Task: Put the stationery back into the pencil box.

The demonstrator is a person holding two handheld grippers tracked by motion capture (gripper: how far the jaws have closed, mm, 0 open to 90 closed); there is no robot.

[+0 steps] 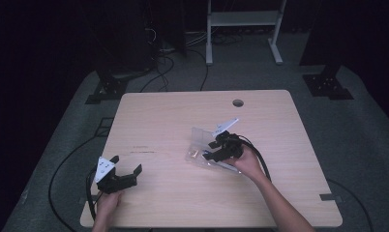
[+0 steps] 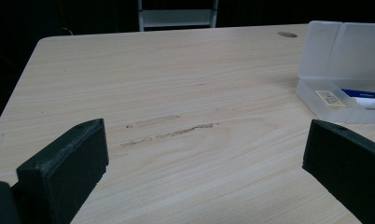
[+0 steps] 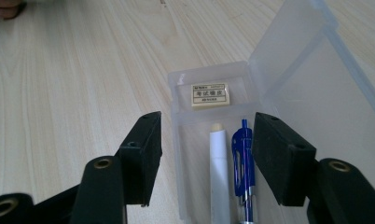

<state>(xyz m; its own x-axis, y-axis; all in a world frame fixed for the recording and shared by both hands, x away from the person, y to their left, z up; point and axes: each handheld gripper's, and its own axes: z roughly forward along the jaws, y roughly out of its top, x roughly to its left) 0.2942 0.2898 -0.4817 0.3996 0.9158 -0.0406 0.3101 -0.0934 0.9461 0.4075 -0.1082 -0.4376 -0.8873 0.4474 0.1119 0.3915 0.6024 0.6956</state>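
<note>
A see-through plastic box (image 3: 213, 140) sits on the wooden table (image 1: 173, 121), a bit right of the middle, with its lid (image 3: 311, 79) standing open. Inside the box are a small white eraser (image 3: 210, 94) at the far end, and a white pen (image 3: 218, 172) lying just beside a blue pen (image 3: 242, 163). The right gripper (image 3: 206, 154) hangs over the box with its two black jaws spread apart and holding nothing (the pens show between them), while the left gripper (image 1: 127, 169) rests near the table's front left corner, well apart from the box, with its jaws wide apart too.
</note>
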